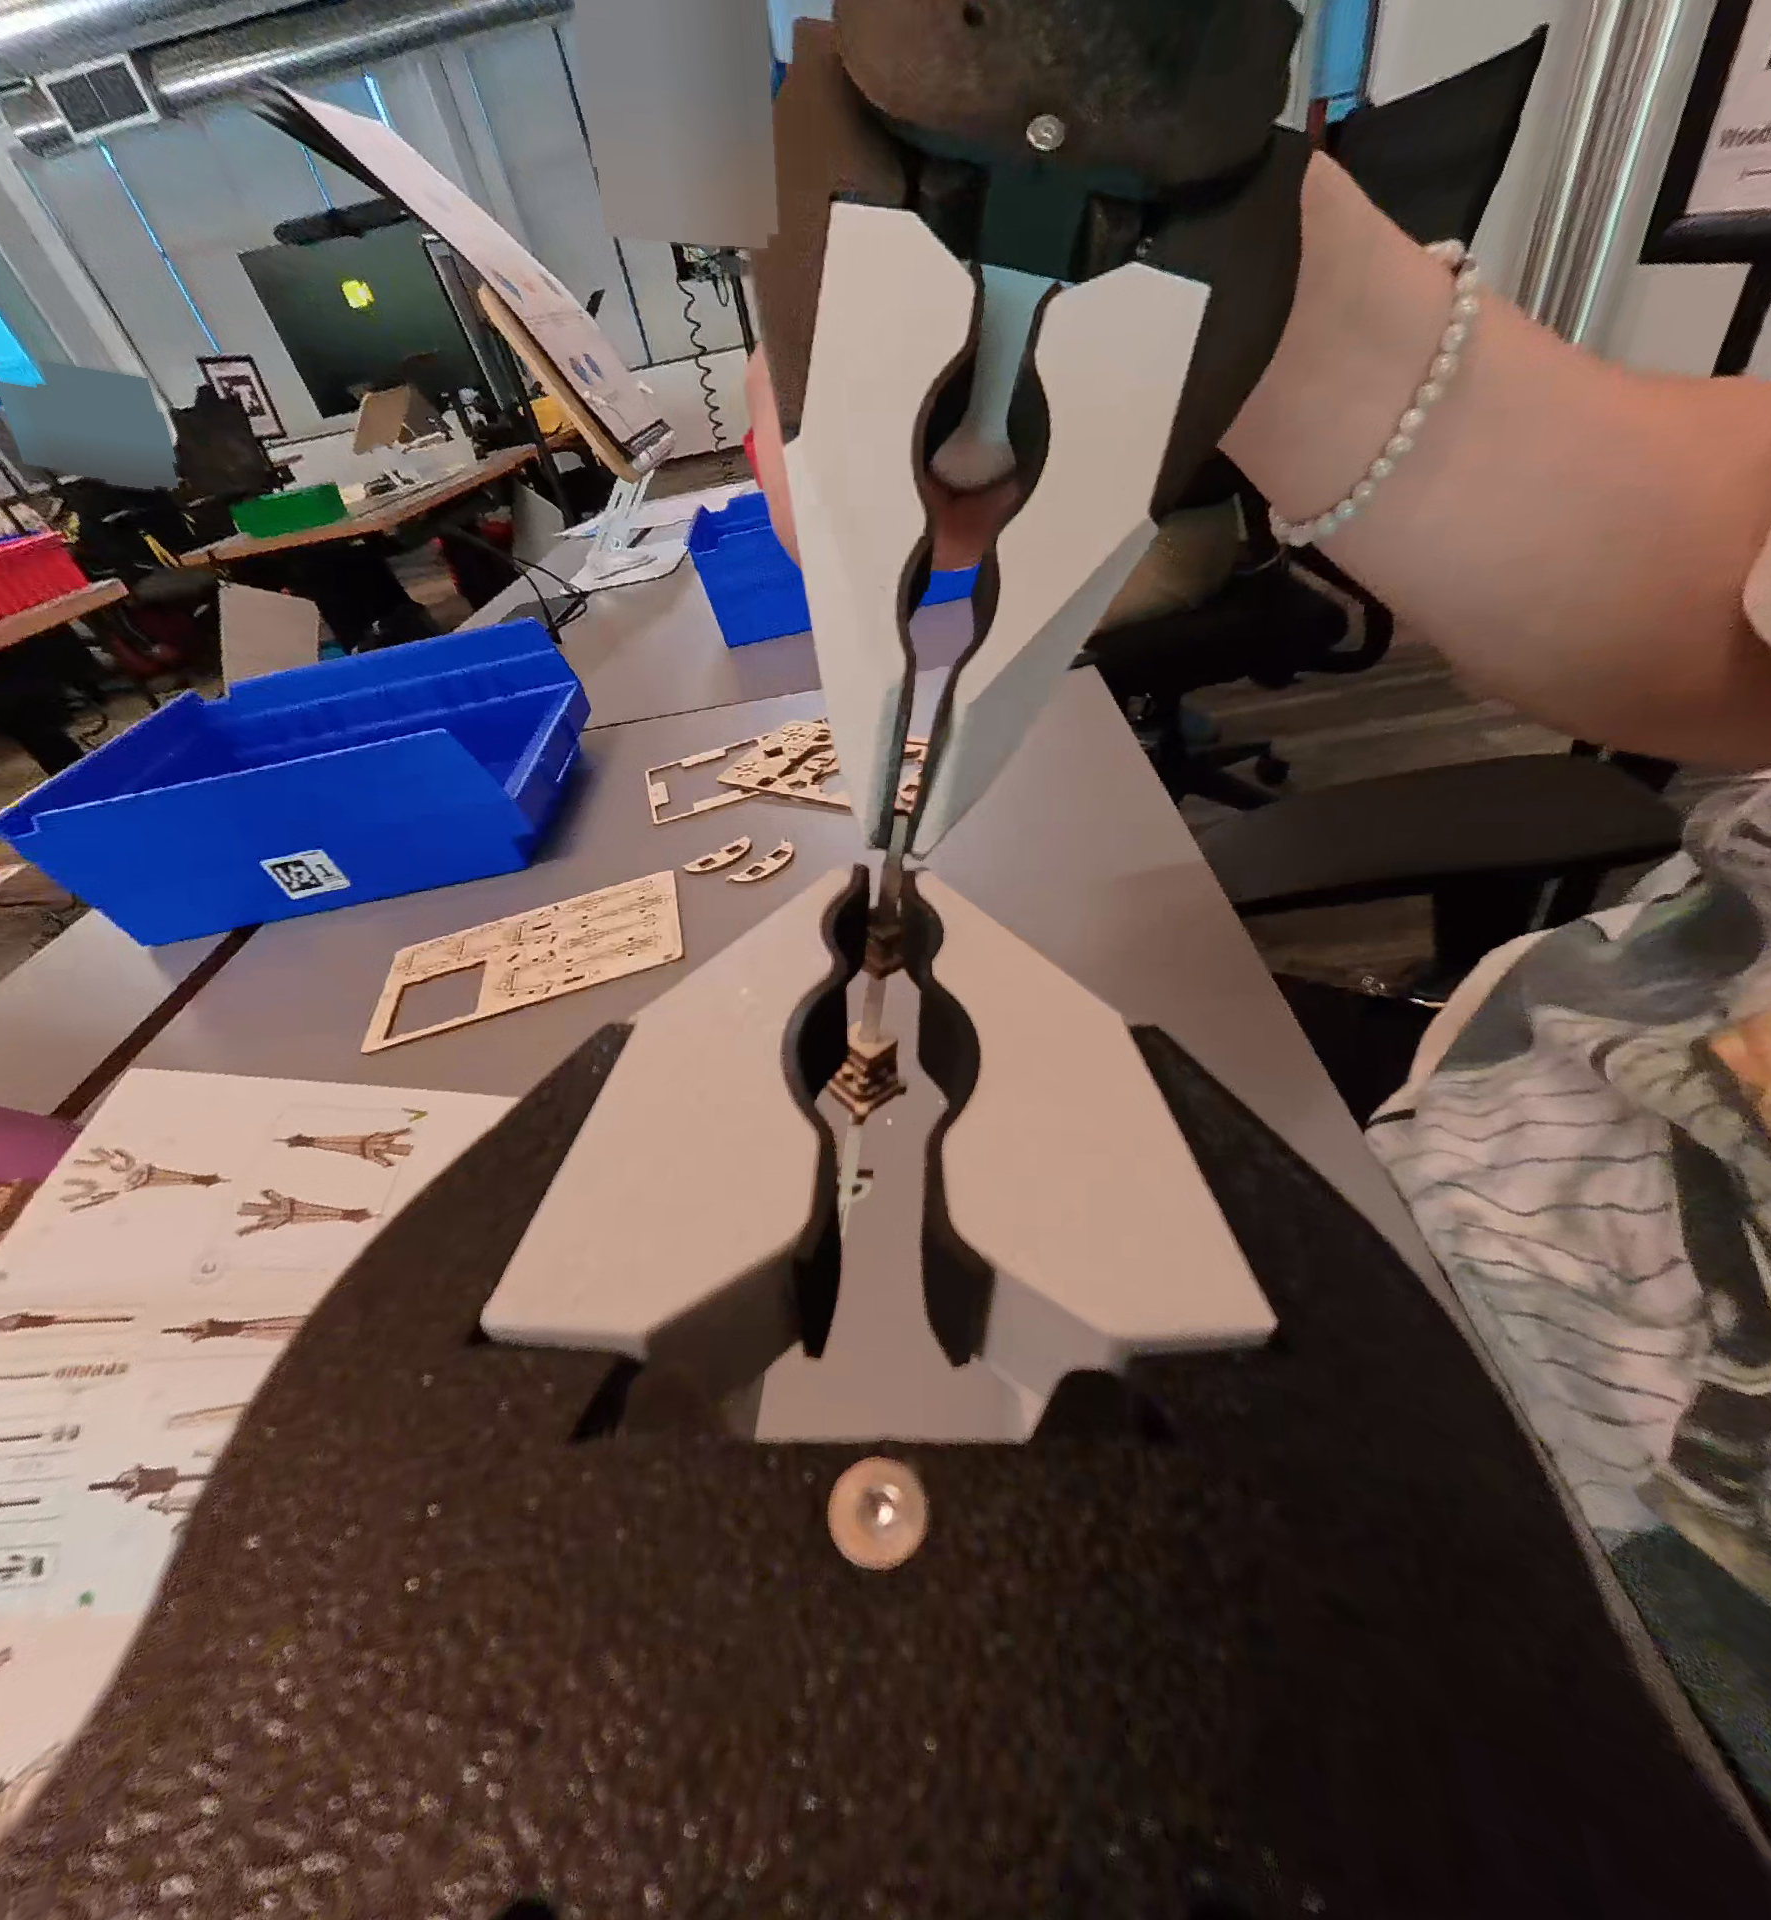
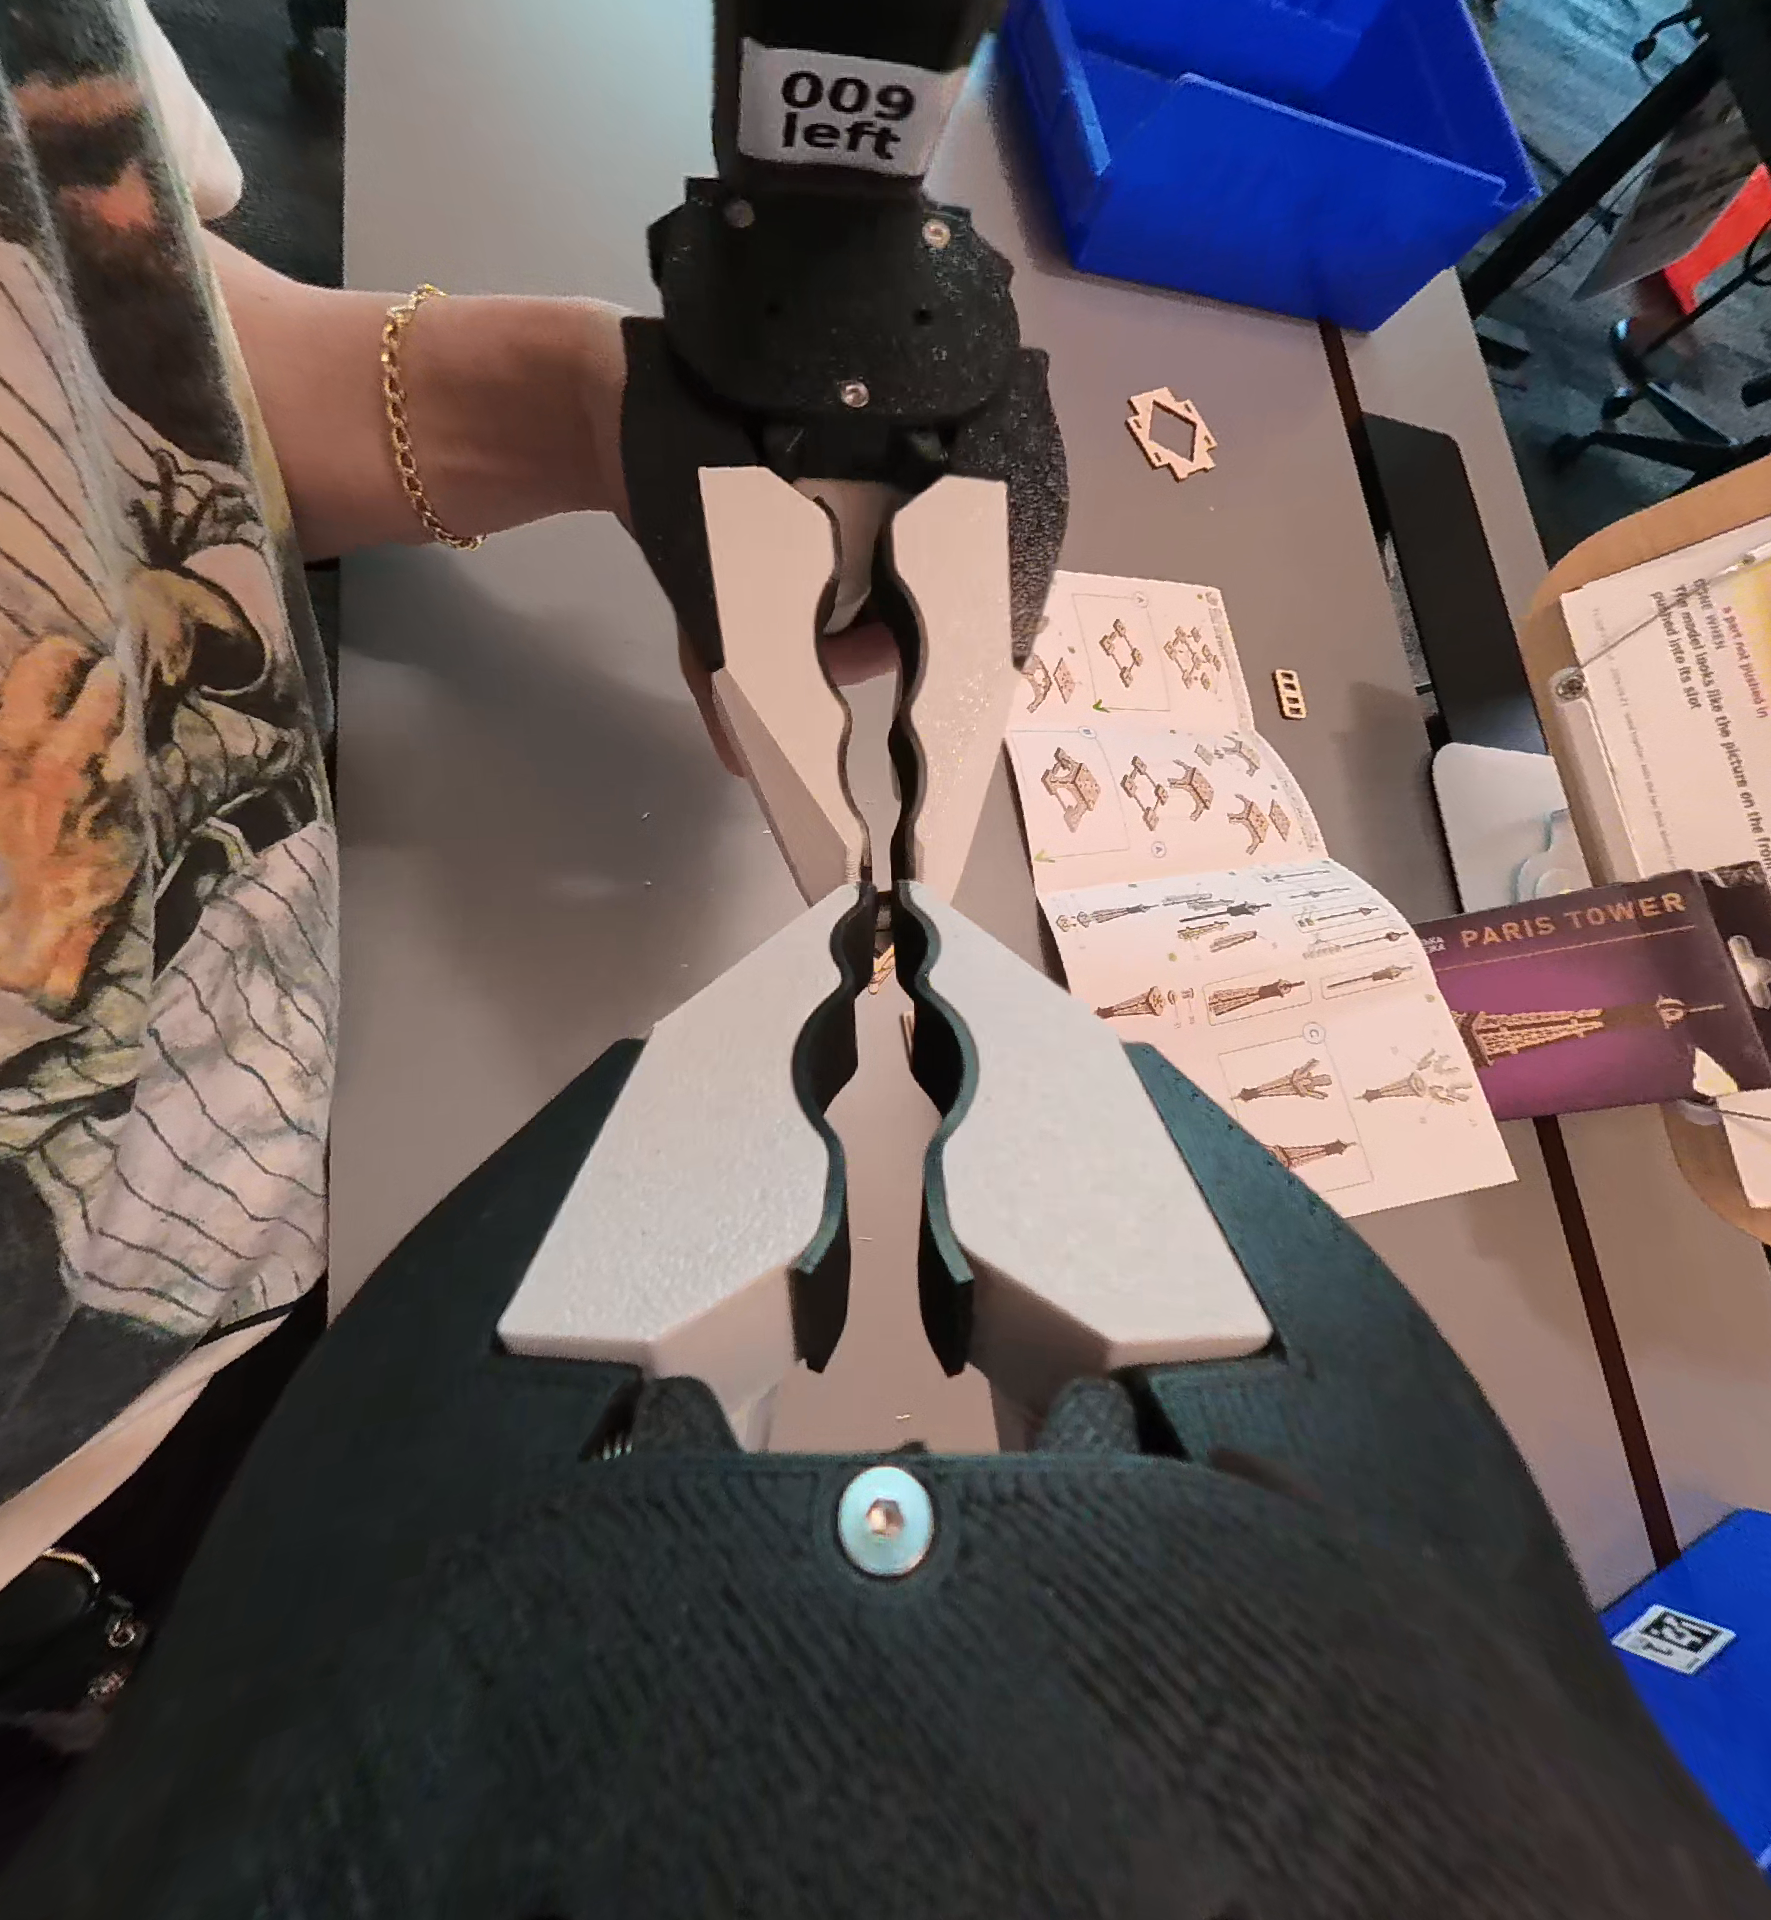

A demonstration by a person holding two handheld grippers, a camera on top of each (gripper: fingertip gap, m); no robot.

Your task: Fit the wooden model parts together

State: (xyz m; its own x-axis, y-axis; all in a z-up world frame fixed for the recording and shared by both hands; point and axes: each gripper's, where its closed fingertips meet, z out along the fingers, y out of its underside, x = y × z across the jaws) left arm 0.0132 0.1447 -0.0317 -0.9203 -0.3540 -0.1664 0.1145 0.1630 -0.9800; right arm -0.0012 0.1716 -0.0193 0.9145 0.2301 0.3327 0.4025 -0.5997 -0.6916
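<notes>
Left gripper [image 1: 886, 883] and right gripper [image 1: 896, 847] pinch wooden spire [image 1: 876, 1023].

Two close wrist views facing each other, tip to tip, above a shared grey table [image 1: 1047, 790].

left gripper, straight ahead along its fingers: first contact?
Likely the right gripper: its grey fingertips sit tip to tip with the left gripper, both closed on the thin wooden spire piece.

The right gripper [image 2: 883, 902] rises from the frame's bottom, tips meeting the left gripper [image 2: 879, 871] descending from the top (both nearly closed on a thin wooden piece [image 2: 881, 961], barely visible). An instruction sheet [image 2: 1265, 935] lies right of centre on the grey table [image 2: 507, 727].
</notes>
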